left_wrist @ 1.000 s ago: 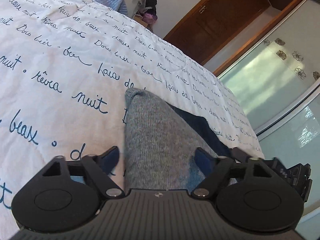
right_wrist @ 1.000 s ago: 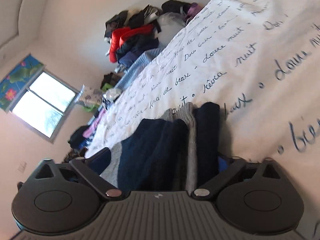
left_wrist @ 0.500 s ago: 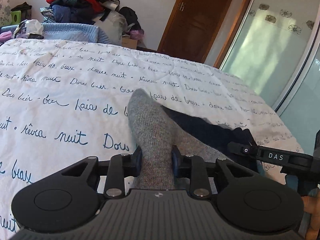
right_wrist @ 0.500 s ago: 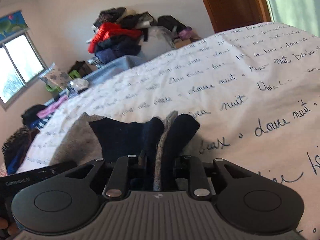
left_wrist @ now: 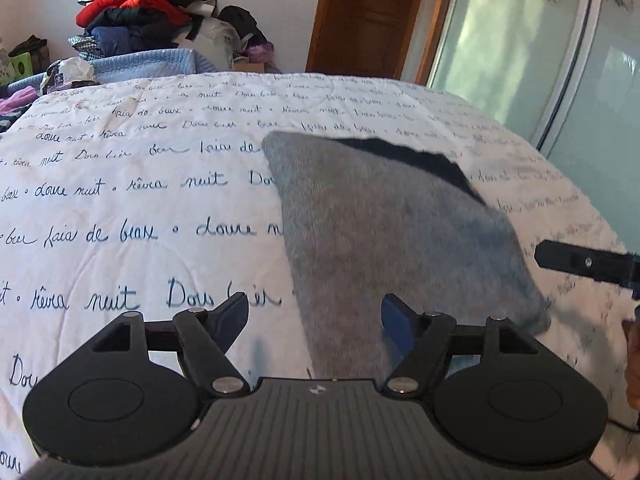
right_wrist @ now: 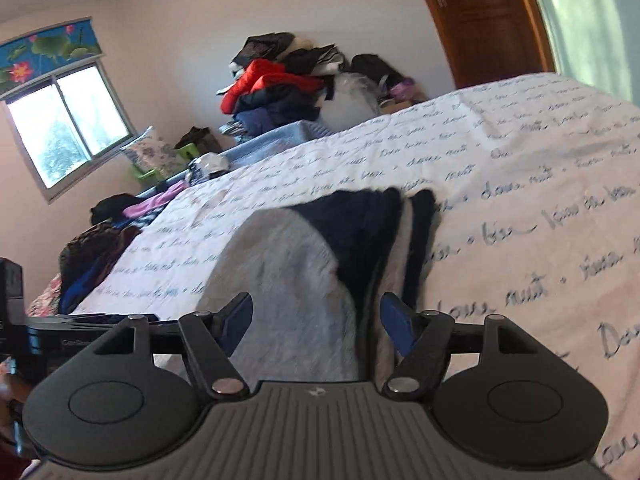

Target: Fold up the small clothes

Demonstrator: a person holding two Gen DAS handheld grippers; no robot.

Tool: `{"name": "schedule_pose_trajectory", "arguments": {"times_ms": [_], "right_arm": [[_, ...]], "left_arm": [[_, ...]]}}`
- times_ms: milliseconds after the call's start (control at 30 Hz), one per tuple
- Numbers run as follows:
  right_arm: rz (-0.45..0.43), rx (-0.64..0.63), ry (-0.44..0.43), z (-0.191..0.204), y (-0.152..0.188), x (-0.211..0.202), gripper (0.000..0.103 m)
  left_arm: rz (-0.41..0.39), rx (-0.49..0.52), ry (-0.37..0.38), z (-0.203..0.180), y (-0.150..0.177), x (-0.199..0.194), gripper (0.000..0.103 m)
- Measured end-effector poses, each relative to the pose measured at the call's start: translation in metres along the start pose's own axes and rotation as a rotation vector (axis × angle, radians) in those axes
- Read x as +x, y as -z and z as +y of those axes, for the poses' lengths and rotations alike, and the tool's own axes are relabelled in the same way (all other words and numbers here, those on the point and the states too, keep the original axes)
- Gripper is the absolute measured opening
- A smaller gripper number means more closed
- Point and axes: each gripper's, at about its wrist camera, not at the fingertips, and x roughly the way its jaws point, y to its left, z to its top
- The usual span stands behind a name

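In the left wrist view, my left gripper (left_wrist: pixel 314 316) has let go: half a second ago its jaws pinched the grey sock (left_wrist: pixel 384 236), now they stand wide apart with the sock lying between them on the bed (left_wrist: pixel 120 208), centre frame. I take that as the fold being set down. The right gripper's finger pokes in at right.

In the right wrist view, my right gripper (right_wrist: pixel 316 316) has released too, jaws spread around the sock's navy cuffs (right_wrist: pixel 360 228). Motion blur smears the fabric; I can't quite tell how many layers lie stacked.
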Motion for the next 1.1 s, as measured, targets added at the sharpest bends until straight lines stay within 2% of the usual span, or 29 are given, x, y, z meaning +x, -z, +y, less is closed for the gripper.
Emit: {"name": "schedule_pose_trajectory", "arguments": {"times_ms": [67, 100, 133, 167, 200, 333, 400, 467, 533, 600, 667, 733, 833, 967, 1100], "right_arm": [[0.024, 0.014, -0.006, -0.001, 0.009, 0.006, 0.070], [0.040, 0.012, 0.015, -0.001, 0.014, 0.010, 0.057], [0.053, -0.001, 0.027, -0.002, 0.018, 0.015, 0.037], [0.076, -0.006, 0.052, -0.003, 0.021, 0.020, 0.005], [0.084, -0.014, 0.078, -0.004, 0.029, 0.020, 0.005], [0.087, -0.040, 0.094, -0.003, 0.041, 0.013, 0.004], [0.084, -0.011, 0.118, -0.008, 0.042, 0.012, 0.005], [0.065, 0.005, 0.138, -0.006, 0.041, 0.004, 0.010], [0.037, -0.054, 0.193, 0.008, 0.043, -0.008, 0.024], [0.026, -0.117, 0.198, 0.023, 0.047, -0.018, 0.053], [0.028, -0.160, 0.184, 0.035, 0.053, -0.026, 0.066], [0.035, -0.201, 0.177, 0.046, 0.058, -0.031, 0.066], [0.056, -0.216, 0.162, 0.054, 0.065, -0.035, 0.067], [0.074, -0.193, 0.144, 0.058, 0.073, -0.043, 0.078], [0.082, -0.198, 0.158, 0.063, 0.082, -0.052, 0.084]], "left_arm": [[0.017, 0.041, -0.013, -0.005, 0.010, 0.004, 0.072], [0.030, 0.050, -0.019, -0.007, 0.014, 0.007, 0.072], [0.039, 0.053, -0.015, -0.008, 0.016, 0.009, 0.072], [0.041, 0.054, -0.012, -0.008, 0.018, 0.010, 0.072], [0.041, 0.054, -0.019, -0.008, 0.020, 0.010, 0.072], [0.025, 0.059, -0.043, -0.008, 0.024, 0.002, 0.071], [0.017, 0.040, -0.061, -0.008, 0.025, -0.003, 0.071], [-0.003, 0.013, -0.059, -0.009, 0.026, -0.013, 0.072], [-0.025, -0.012, -0.063, -0.013, 0.028, -0.024, 0.078], [-0.041, -0.034, -0.082, -0.019, 0.032, -0.033, 0.083], [-0.041, -0.053, -0.117, -0.026, 0.035, -0.037, 0.087], [-0.032, -0.072, -0.142, -0.033, 0.039, -0.039, 0.087], [-0.030, -0.106, -0.139, -0.039, 0.047, -0.045, 0.088], [-0.044, -0.116, -0.166, -0.048, 0.057, -0.051, 0.090], [-0.040, -0.124, -0.195, -0.054, 0.067, -0.053, 0.092]]}}
